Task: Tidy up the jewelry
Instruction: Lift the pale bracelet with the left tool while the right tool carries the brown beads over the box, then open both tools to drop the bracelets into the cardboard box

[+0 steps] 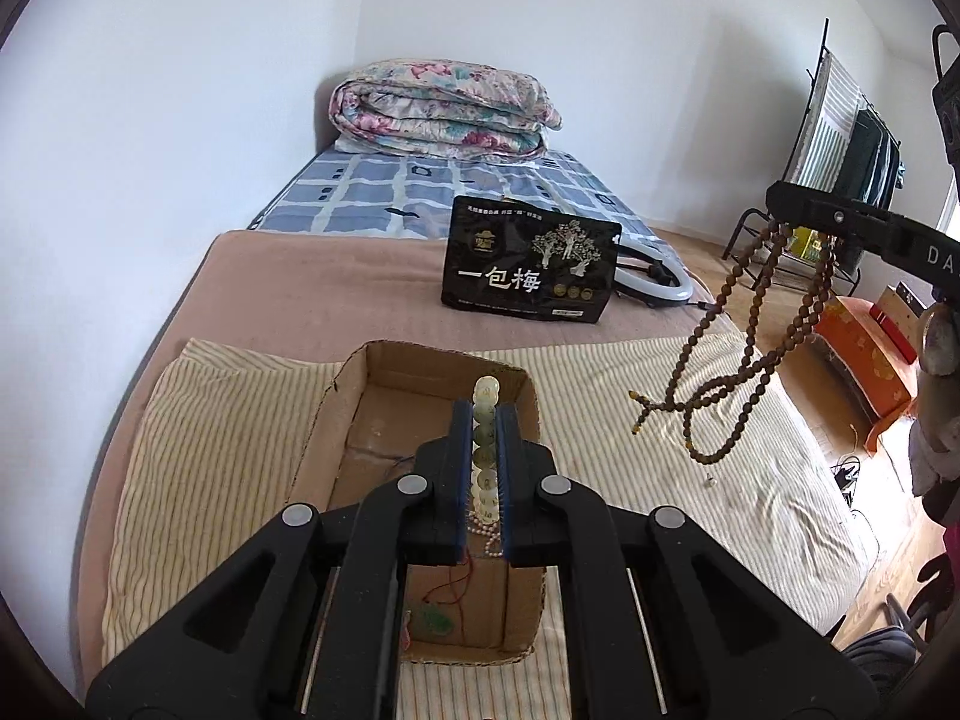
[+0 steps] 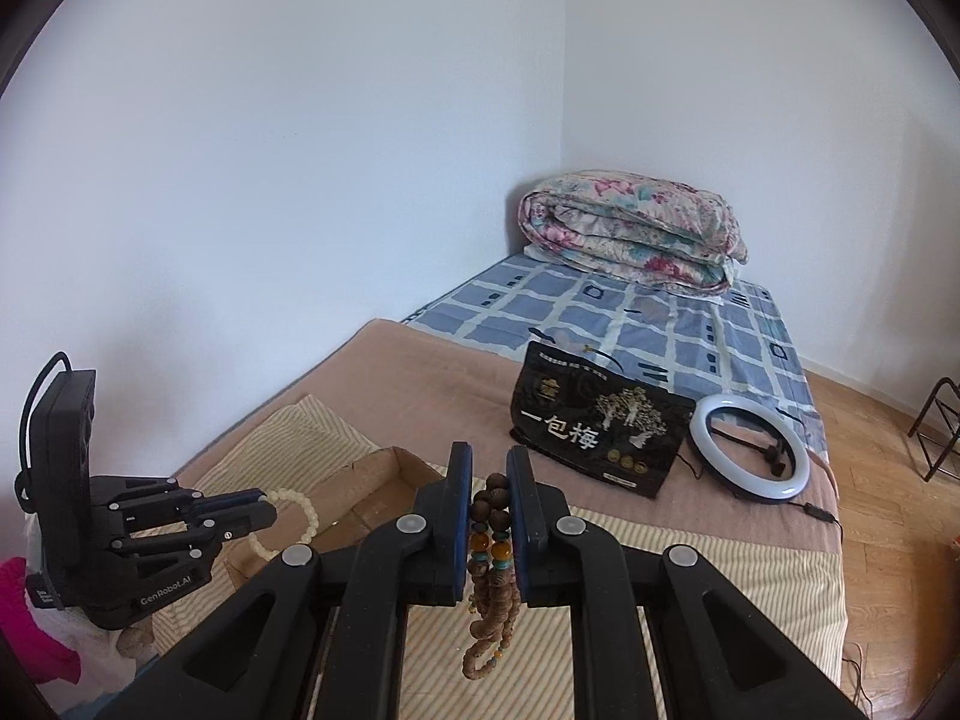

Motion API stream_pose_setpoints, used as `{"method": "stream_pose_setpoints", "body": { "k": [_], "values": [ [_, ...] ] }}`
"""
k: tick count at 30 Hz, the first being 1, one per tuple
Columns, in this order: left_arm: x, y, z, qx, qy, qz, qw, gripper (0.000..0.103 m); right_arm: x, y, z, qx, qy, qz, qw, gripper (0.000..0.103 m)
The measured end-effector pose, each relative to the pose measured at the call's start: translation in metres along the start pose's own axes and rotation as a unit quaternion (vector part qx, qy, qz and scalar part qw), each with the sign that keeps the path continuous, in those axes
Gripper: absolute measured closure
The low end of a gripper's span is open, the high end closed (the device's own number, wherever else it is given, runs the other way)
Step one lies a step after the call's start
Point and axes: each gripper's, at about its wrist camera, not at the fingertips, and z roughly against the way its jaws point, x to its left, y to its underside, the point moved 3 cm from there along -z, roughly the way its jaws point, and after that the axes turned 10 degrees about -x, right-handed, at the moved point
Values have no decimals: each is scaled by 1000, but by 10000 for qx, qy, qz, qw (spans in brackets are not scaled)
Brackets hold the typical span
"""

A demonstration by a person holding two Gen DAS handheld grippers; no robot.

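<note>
My left gripper (image 1: 485,414) is shut on a pale green-white bead bracelet (image 1: 485,396) and holds it over an open cardboard box (image 1: 348,414) on the striped cloth. In the right wrist view the left gripper (image 2: 264,513) shows at the left with the pale bracelet (image 2: 300,510) above the box (image 2: 384,474). A red cord with a green pendant (image 1: 435,621) lies in the box. My right gripper (image 2: 485,468) is shut on a long brown wooden bead string (image 2: 492,576), held in the air. That string (image 1: 750,360) hangs from the right gripper (image 1: 798,210) to the right of the box.
A black snack bag (image 1: 531,261) stands on the brown blanket (image 1: 330,282) behind the box. A white ring light (image 2: 747,450) lies beside it. A folded floral quilt (image 1: 444,108) lies at the bed's far end. A drying rack (image 1: 840,138) and an orange box (image 1: 858,354) are at the right.
</note>
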Motion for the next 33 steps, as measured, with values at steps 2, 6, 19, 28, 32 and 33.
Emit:
{"method": "stream_pose_setpoints", "body": {
  "k": [2,6,19,28,32,33],
  "values": [
    [7,4,0,35,-29,31,10000,98,11,-2,-9,15,-98,16,9999,94],
    [17,12,-1,97,-63,105,9999,98,31,-2,-27,83,-253,75,9996,94],
    [44,35,-17,342,-130,326,9988,98,65,28,-95,641,-481,261,9964,94],
    [53,50,-32,565,-164,426,9974,98,65,64,-132,1073,-509,230,9927,94],
    [53,57,-38,660,-157,422,9968,98,64,79,-141,1215,-517,247,9909,93],
    [53,58,-40,682,-157,422,9967,98,64,82,-142,1243,-531,242,9905,93]
  ]
}}
